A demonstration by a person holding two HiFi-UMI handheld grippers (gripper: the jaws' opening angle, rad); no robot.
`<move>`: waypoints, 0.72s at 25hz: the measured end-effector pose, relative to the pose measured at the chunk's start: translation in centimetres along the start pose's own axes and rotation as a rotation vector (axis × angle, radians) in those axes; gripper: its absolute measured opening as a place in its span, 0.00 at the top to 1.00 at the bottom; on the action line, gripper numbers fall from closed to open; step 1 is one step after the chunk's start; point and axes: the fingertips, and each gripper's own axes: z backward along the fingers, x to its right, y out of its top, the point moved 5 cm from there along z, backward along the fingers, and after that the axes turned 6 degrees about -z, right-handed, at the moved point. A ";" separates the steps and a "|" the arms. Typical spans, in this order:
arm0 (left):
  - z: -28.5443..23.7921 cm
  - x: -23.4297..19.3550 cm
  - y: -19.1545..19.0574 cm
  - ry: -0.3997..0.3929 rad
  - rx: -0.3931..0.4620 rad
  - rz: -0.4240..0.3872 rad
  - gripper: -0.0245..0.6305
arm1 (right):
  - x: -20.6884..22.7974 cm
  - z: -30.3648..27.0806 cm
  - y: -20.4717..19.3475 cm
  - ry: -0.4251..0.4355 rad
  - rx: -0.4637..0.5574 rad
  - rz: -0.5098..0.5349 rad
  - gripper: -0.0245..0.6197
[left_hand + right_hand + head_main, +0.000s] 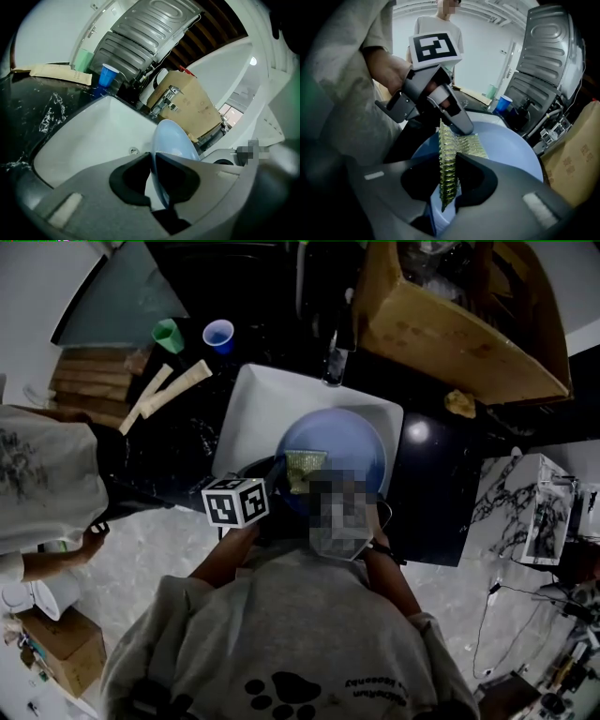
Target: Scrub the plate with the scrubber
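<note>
Left hand-held gripper [153, 155]: jaws nearly together, clamped on the rim of the blue plate [177, 139]; the rim runs edge-on straight between the two pads. The head view shows the same plate [349, 444] held tilted over the white sink [255, 399], its left edge in the left hand-held gripper [277, 480], its far edge over the basin's right side. Right hand-held gripper [451, 161]: jaws closed on the yellow-green mesh scrubber [446, 176], which stands upright between the pads. The scrubber's upper part folds over and lies flat on the plate's face [513, 152], touching the fingertip of the left hand-held gripper [458, 125] where that one pinches the rim. In the head view the scrubber [305, 466] sits on the near-left part of the plate; the right hand-held gripper itself is mostly covered there by a mosaic patch. The sink is set in a black, wet worktop [183, 442]. On the worktop beyond the sink's far-left corner: a blue cup [218, 334] and, just left of it, a green cup [169, 334]. A cardboard box [441, 329] stands beyond the sink's right corner. A second person [37, 474] stands at the left edge, well apart from the sink.
</note>
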 end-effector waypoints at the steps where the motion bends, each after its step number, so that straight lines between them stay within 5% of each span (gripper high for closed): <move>1: 0.1 -0.1 0.0 0.004 0.011 -0.001 0.92 | -0.4 0.1 0.0 0.024 -0.007 -0.003 0.84; 18: 0.7 -0.2 -1.3 0.090 0.045 -0.050 0.93 | -5.0 2.2 -0.2 0.318 -0.029 -0.149 0.85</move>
